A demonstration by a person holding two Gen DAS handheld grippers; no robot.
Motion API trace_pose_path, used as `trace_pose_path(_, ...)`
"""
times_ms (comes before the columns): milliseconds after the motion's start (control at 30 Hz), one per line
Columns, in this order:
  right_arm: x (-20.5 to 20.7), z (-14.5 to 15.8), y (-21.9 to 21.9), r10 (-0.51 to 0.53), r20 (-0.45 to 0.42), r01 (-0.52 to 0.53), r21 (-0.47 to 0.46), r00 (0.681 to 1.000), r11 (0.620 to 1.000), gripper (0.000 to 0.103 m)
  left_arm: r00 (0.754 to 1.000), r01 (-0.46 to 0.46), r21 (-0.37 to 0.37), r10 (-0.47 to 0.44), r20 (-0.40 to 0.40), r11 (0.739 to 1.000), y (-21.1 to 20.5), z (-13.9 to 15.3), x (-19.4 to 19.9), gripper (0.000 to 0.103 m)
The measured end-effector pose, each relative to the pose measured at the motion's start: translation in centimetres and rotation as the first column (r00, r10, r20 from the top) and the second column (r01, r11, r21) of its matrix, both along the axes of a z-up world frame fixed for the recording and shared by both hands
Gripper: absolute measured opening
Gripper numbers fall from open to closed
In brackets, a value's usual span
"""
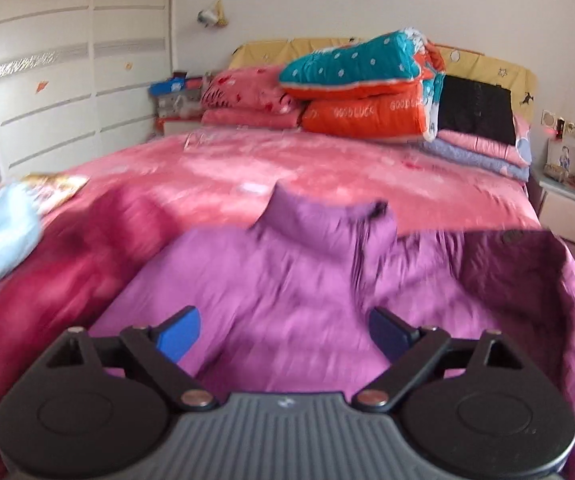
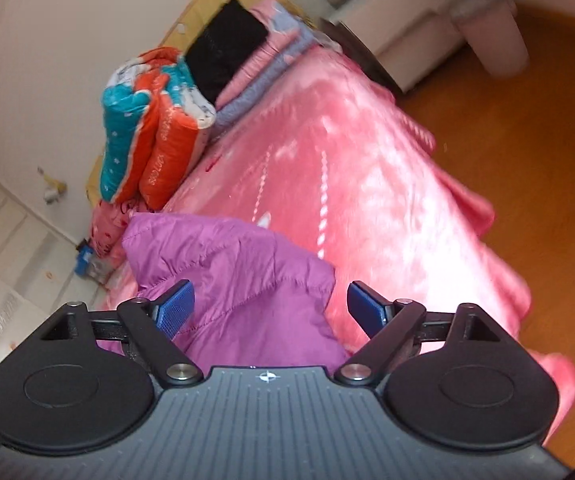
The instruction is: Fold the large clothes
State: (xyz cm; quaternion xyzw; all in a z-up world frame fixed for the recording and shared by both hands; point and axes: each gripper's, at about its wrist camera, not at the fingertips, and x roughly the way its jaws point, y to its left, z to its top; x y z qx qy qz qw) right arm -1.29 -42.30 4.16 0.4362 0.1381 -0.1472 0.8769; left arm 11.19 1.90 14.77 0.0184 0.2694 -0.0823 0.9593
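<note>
Now left claw (image 1: 283, 332) agape, right claw (image 2: 271, 308) tilted

Left gripper (image 1: 283, 336) held wide open, blue pads (image 1: 178, 334) well apart, nothing pinched between the jaws, pointed forward and down. Right gripper (image 2: 271, 310) also wide open, blue pads (image 2: 175, 310) well apart, nothing clamped between the jaws, rolled sideways and tilted down. No hand or sleeve seen in either wrist view.
</note>
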Motion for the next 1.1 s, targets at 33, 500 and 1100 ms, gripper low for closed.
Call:
trace_pose_path(33, -0.3, 0.4, 0.0, -0.004, -0.010, 0.004, -0.030, 1.000, 1.000, 0.103, 1.000, 0.001, 0.000, -0.001, -0.016, 1.000, 0.8, -0.2, -1.5, 0.091)
trace_pose_path(500, -8.5, 3.7, 1.5, -0.013, -0.025, 0.004, -0.329, 1.000, 0.944, 0.103, 0.982, 0.060, -0.095, -0.076, -0.174, 0.994, 5.8, -5.6, -14.7, 0.086)
trace_pose_path(1100, -17.0, 5.9, 22.4, 0.503, -0.210, -0.517, -0.598, 0.839, 0.613, 0.103, 0.974, 0.105, -0.217, -0.144, -0.176, 0.971, 9.5, -4.2, -25.4, 0.086)
